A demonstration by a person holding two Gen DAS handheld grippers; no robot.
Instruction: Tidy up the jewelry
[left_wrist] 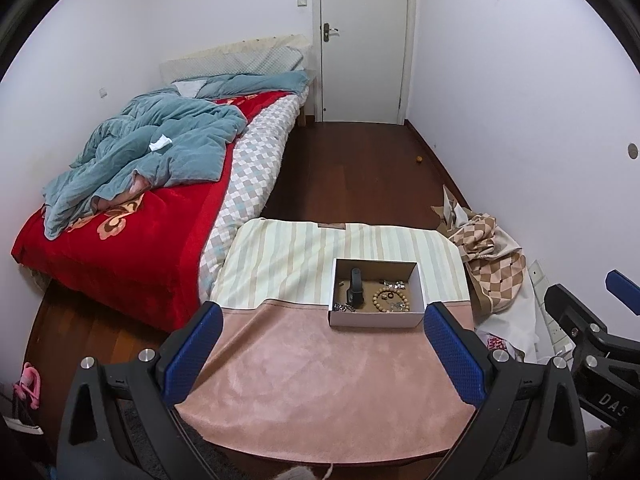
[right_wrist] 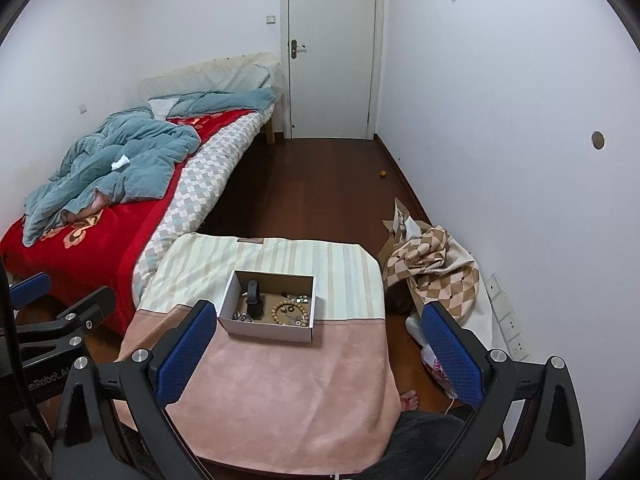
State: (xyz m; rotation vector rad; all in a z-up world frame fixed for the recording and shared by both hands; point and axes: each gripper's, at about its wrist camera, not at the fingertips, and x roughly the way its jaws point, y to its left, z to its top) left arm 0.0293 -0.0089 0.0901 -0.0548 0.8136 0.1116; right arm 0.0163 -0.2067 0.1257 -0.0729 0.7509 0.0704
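A small open cardboard box (left_wrist: 376,319) (right_wrist: 268,330) sits on a table covered with a pink and striped cloth (left_wrist: 328,392) (right_wrist: 280,392). Inside it lie a black watch-like band (left_wrist: 355,288) (right_wrist: 253,300), a wooden bead bracelet (left_wrist: 390,300) (right_wrist: 291,313) and several small silver pieces (left_wrist: 344,307) (right_wrist: 243,316). My left gripper (left_wrist: 324,326) is open, held above the near part of the table, short of the box. My right gripper (right_wrist: 320,324) is open too, its left finger close to the box's left side. Nothing is between either pair of fingers.
A bed with a red blanket and a blue quilt (left_wrist: 152,148) (right_wrist: 116,156) stands to the left. A checked cloth pile (left_wrist: 492,264) (right_wrist: 436,272) lies on the floor at the right by the wall. A white door (left_wrist: 362,40) is at the far end. A bare foot (right_wrist: 409,399) shows under the table's right edge.
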